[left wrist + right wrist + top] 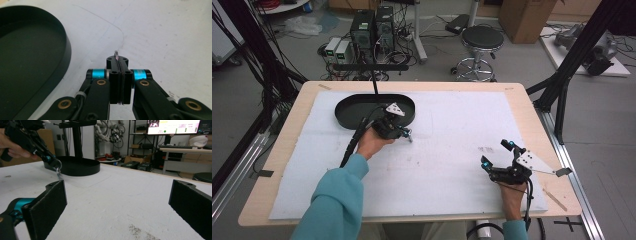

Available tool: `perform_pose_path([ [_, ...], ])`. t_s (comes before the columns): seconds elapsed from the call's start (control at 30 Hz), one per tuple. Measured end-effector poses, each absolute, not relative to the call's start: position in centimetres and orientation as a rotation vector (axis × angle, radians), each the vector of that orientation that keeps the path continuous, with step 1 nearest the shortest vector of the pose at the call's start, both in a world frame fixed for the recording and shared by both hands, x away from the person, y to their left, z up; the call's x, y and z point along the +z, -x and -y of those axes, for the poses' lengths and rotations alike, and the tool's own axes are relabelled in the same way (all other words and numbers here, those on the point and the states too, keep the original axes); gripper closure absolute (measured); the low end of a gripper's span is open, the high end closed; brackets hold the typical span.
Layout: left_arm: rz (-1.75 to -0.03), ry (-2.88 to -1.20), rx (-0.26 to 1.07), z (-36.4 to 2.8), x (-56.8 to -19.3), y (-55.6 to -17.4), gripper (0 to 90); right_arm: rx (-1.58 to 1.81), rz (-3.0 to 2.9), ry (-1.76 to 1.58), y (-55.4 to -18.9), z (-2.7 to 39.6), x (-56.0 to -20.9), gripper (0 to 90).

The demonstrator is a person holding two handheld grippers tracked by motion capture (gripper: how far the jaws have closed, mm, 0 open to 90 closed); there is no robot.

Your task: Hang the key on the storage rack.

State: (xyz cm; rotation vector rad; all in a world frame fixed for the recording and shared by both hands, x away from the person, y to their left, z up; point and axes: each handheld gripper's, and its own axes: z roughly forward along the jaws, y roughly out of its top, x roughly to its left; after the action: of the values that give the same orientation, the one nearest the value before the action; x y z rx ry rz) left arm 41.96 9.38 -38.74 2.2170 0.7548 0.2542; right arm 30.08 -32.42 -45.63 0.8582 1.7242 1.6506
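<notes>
Far left on the table's white mat (452,150), the black oval tray (349,112) is lying with its long axis running left to right. Just right of its near rim, the left tool (408,133) is pinching a small thin sliver (116,54) between closed jaws, so the tray is sitting immediately left of the held piece. Well apart at near right, the right tool (496,153) is resting with jaws spread wide, holding nothing.

light: bright, even, overhead | shadows: faint | focus: soft, near jaws blurred
</notes>
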Motion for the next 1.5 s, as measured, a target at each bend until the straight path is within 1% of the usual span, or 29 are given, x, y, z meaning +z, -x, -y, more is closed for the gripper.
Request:
perform_pose_path([
  [0.3, -0.757, -2.125, 0.254, -12.3, -36.4, -41.9, 88.7, 1.649, -1.722, -0.851, -30.1, 32.4, -45.6, 1.0],
  [0.43, -0.766, -2.112, 0.288, -13.7, -34.9, -42.0, 88.7, 1.651, -1.724, -0.858, -30.1, 32.4, -45.6, 1.0],
  [0.47, -0.765, -2.106, 0.301, -14.5, -33.9, -42.2, 88.7, 1.649, -1.722, -0.852, -30.1, 32.4, -45.6, 1.0],
  [0.5, -0.765, -2.106, 0.301, -14.5, -33.9, -42.2, 88.7, 1.647, -1.724, -0.854, -30.1, 32.4, -45.6, 1.0],
  [0.57, -0.766, -2.096, 0.327, -15.4, -32.4, -42.5, 88.7, 1.646, -1.723, -0.854, -30.1, 32.4, -45.6, 1.0],
  [0.6, -0.766, -2.096, 0.327, -15.4, -32.4, -42.5, 88.7, 1.647, -1.724, -0.853, -30.1, 32.4, -45.6, 1.0],
  [0.73, -0.76, -2.103, 0.37, -16.4, -30.2, -43.2, 88.7, 1.647, -1.723, -0.853, -30.1, 32.4, -45.6, 1.0],
  [0.87, -0.748, -2.112, 0.4, -16.6, -28.4, -44.3, 88.8, 1.646, -1.729, -0.854, -30.0, 32.4, -45.6, 1.0],
  [1.17, -0.752, -2.113, 0.438, -16.6, -25.8, -46.2, 88.9, 1.646, -1.73, -0.853, -30.0, 32.4, -45.6, 1.0],
  [1.5, -0.776, -2.117, 0.459, -16.9, -24.7, -48.0, 88.8, 1.646, -1.728, -0.854, -30.0, 32.3, -45.6, 1.0],
])
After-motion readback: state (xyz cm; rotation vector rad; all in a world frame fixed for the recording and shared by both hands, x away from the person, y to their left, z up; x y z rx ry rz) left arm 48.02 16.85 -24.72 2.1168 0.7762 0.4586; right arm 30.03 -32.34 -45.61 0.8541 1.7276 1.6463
